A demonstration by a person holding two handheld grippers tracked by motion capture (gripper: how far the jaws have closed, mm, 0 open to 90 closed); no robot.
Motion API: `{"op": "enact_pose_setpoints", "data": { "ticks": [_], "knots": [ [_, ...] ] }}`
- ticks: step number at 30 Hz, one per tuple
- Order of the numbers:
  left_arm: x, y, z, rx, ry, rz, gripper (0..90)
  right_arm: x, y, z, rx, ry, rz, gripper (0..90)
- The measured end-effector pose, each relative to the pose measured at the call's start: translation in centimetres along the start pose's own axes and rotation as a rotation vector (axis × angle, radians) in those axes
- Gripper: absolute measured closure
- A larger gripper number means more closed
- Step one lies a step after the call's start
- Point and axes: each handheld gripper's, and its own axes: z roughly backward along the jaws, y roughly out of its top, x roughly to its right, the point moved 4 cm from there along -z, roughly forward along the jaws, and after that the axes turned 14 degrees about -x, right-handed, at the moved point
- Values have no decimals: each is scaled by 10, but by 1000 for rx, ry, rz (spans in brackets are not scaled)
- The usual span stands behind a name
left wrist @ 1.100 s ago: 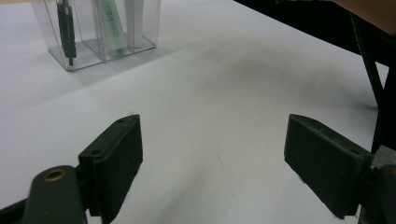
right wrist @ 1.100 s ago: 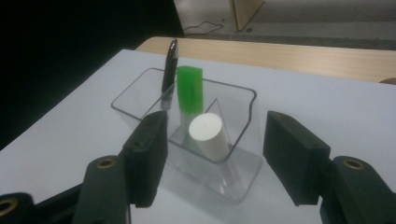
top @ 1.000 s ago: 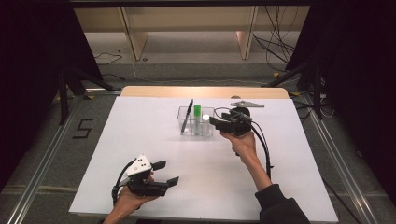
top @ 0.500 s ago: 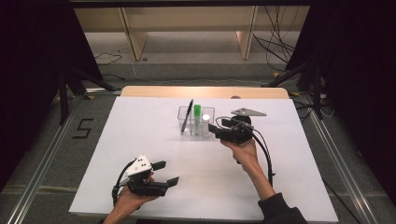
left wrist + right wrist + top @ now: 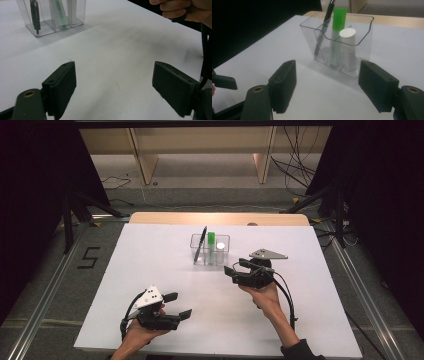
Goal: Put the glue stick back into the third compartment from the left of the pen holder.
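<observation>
I have the right claw [image 5: 235, 272] standing just beside the clear organizer [image 5: 210, 251] on the white counter [image 5: 150, 260], on the side nearer me, its tips pointing toward the organizer's lower right corner. Its jaws have just been opening and now stand wide apart with nothing between them; in the right gripper view the right claw [image 5: 327, 85] frames the clear organizer [image 5: 339, 47] from a little way off, with bare counter [image 5: 412, 50] under the pads and no contact.

The organizer sits upright near the far middle of the counter, split into compartments. A black pen [image 5: 200, 245] leans in the left compartment, its top sticking out over the rim and tilted to the right. Next to it stands a green-capped marker [image 5: 211, 240], upright, and right of that a white tube [image 5: 219, 251] with its flat round end up. In the right gripper view I see the black pen [image 5: 324, 27], the green-capped marker [image 5: 337, 32] and the white tube [image 5: 348, 47] side by side, each in its own cell.

My left claw [image 5: 181, 306] rests low near the front left of the counter, well apart from the organizer, jaws spread wide and empty. In the left gripper view the left claw [image 5: 113, 85] has only bare counter [image 5: 112, 50] between its pads, with the clear organizer [image 5: 52, 15] far off at the top left.
</observation>
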Motion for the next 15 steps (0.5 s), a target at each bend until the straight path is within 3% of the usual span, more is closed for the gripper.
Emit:
{"op": "enact_pose_setpoints", "data": {
  "ticks": [15],
  "knots": [
    [1,2,1,6,-5,0,190,-10,-23,10,-6,24,52,289]
  ]
}}
